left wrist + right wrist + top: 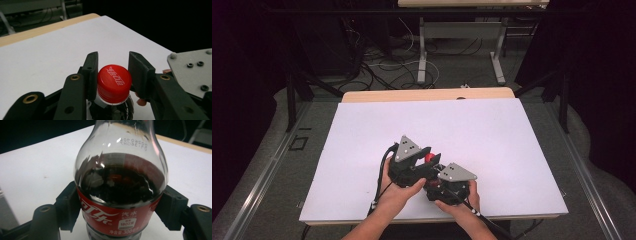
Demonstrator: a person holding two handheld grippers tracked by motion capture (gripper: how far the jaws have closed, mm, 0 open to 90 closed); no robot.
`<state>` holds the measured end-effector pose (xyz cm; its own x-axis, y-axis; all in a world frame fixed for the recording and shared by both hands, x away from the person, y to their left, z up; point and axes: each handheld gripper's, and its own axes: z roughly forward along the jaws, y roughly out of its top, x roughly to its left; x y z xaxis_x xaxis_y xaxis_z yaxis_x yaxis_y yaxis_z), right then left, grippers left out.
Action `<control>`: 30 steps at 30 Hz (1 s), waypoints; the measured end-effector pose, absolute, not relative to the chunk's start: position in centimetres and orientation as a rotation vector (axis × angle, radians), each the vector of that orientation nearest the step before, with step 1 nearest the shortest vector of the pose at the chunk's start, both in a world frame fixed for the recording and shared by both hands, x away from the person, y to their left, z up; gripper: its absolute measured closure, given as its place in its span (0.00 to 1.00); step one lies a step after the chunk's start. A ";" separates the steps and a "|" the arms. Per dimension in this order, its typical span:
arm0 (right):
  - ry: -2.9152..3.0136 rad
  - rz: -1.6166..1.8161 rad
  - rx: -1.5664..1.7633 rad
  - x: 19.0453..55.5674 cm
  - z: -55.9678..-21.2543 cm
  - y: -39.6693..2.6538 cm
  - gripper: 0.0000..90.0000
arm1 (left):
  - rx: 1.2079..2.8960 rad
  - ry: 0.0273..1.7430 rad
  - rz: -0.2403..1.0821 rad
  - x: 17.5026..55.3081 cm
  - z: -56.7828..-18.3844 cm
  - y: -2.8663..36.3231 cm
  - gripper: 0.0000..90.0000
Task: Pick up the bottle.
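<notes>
From the high view, both hands sit close together near the front edge of the white-topped table [492,135], the left gripper [424,161] reaching over the right gripper [437,182], with a spot of red, the red ribbed plastic screw cap [429,157], showing between them. The left gripper view has the cap [114,83] squarely between the two black jaws, one jaw pressed on its ribbed side and the other close by with a sliver of gap, so the grip looks light, probably good for twisting since the ribs give purchase. The right gripper view shows the small clear plastic cola bottle [120,192], mostly full of dark drink, clamped at its red label; it likely feels weighty, smooth and slightly squeezable, so the labelled waist is the sensible hold.
</notes>
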<state>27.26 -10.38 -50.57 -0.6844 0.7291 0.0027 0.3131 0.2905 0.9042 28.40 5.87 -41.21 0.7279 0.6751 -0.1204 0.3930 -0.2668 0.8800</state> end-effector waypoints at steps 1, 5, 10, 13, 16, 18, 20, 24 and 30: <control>2.160 1.377 0.923 27.3 -50.6 -10.4 0.32 | 1.911 0.814 0.332 28.5 -41.1 6.0 0.62; 2.199 1.403 0.861 27.2 -50.4 -10.4 0.32 | 1.916 0.741 0.259 29.0 -40.7 7.2 0.51; 2.263 1.474 0.814 27.2 -50.2 -10.3 0.32 | 1.952 0.573 0.147 29.4 -40.1 9.1 0.49; 2.287 1.487 0.780 27.1 -50.2 -10.2 0.32 | 2.013 0.526 0.117 29.4 -40.2 9.8 0.51; 2.301 1.485 0.740 27.1 -50.2 -10.0 0.32 | 2.042 0.474 0.085 29.7 -40.4 10.1 0.54; 2.313 1.494 0.729 27.0 -50.2 -10.0 0.32 | 2.044 0.470 0.082 29.8 -40.5 10.2 0.59; 2.337 1.489 0.713 27.0 -50.2 -9.9 0.32 | 2.046 0.470 0.070 29.9 -40.5 10.3 0.64; 2.319 1.497 0.729 27.0 -50.3 -9.9 0.32 | 2.034 0.472 0.107 29.6 -40.6 10.1 0.68; 2.277 1.463 0.779 26.9 -50.2 -10.0 0.32 | 2.005 0.567 0.190 29.1 -40.7 9.2 0.68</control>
<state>26.94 -9.95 -50.24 -0.7987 0.6014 0.0217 0.2696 0.3253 0.9064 29.06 9.23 -40.74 0.8775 0.4680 -0.1044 0.3104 -0.3884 0.8676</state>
